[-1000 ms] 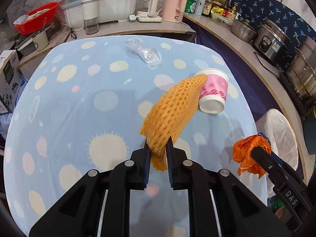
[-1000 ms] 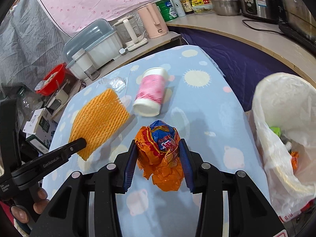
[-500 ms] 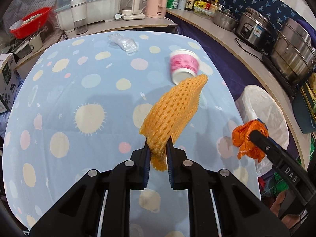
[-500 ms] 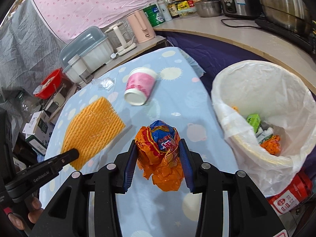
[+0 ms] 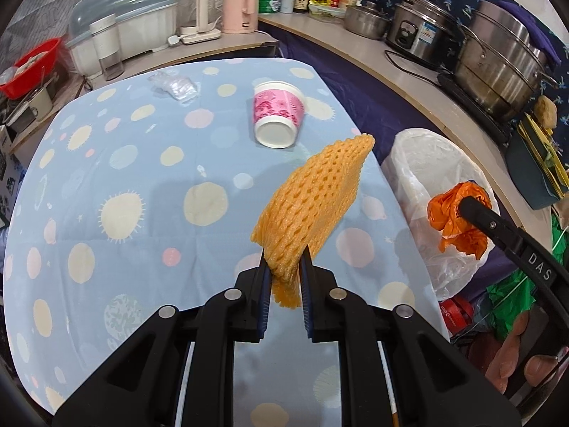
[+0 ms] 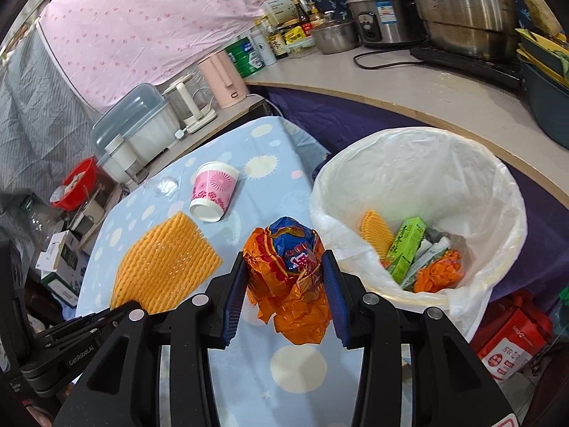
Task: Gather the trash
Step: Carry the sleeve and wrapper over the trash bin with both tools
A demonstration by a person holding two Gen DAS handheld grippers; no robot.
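- Over on the left wrist view, the left gripper has its fingers pinched narrow on just the bottom corner of the orange foam net, which sticks up and leans toward the white-lined bin beside the surface. With so little of it gripped and the stuff so light, I'd guess it could slip out or flutter and land on the floor if released short of the rim.
- The pink cup lies on its side and the clear plastic scrap sits further back, so both are left to grab.
- From the right wrist view, the right gripper is clamped on a crumpled orange snack wrapper, near the bin but not over it yet. Crinkly film might spring open and cling to a finger when let go.
- Both grippers heading for one opening could bump.
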